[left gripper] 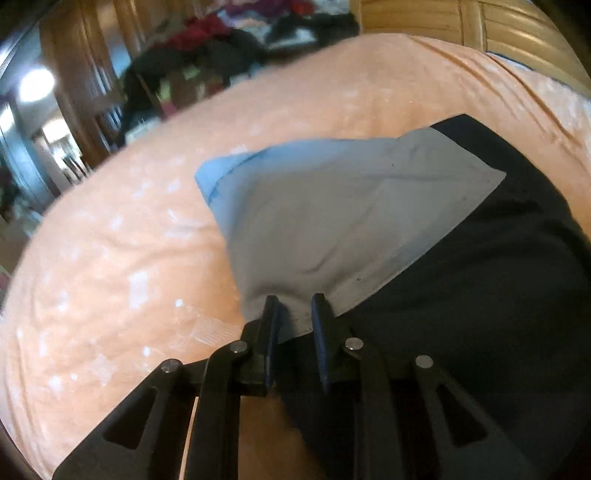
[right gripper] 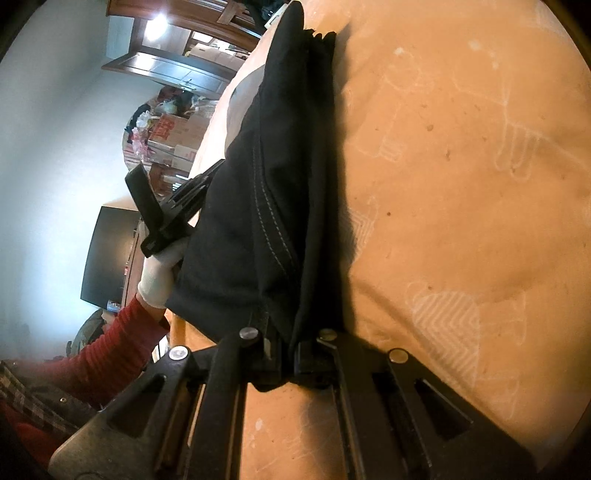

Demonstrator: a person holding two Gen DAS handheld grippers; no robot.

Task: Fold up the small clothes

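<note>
A black garment (left gripper: pixel 480 295) with a light grey panel (left gripper: pixel 351 206) lies on an orange bedspread (left gripper: pixel 110 258). My left gripper (left gripper: pixel 294 306) is shut on the near corner of the grey panel, which stretches taut away from the fingers. In the right wrist view the same black garment (right gripper: pixel 258 206) hangs folded along a stitched seam, lifted off the bedspread (right gripper: pixel 461 184). My right gripper (right gripper: pixel 288 354) is shut on its lower edge. The left gripper's black body (right gripper: pixel 162 218) shows at the garment's far side in a white-gloved hand (right gripper: pixel 159 277); its fingertips are hidden behind the cloth.
A wooden headboard (left gripper: pixel 480 22) stands behind the bed. A blurred heap of dark and red clothes (left gripper: pixel 221 44) lies beyond the bed's far edge. Cardboard boxes (right gripper: pixel 173 136), a dark screen (right gripper: pixel 107 254) and a red sleeve (right gripper: pixel 110 350) are at the left.
</note>
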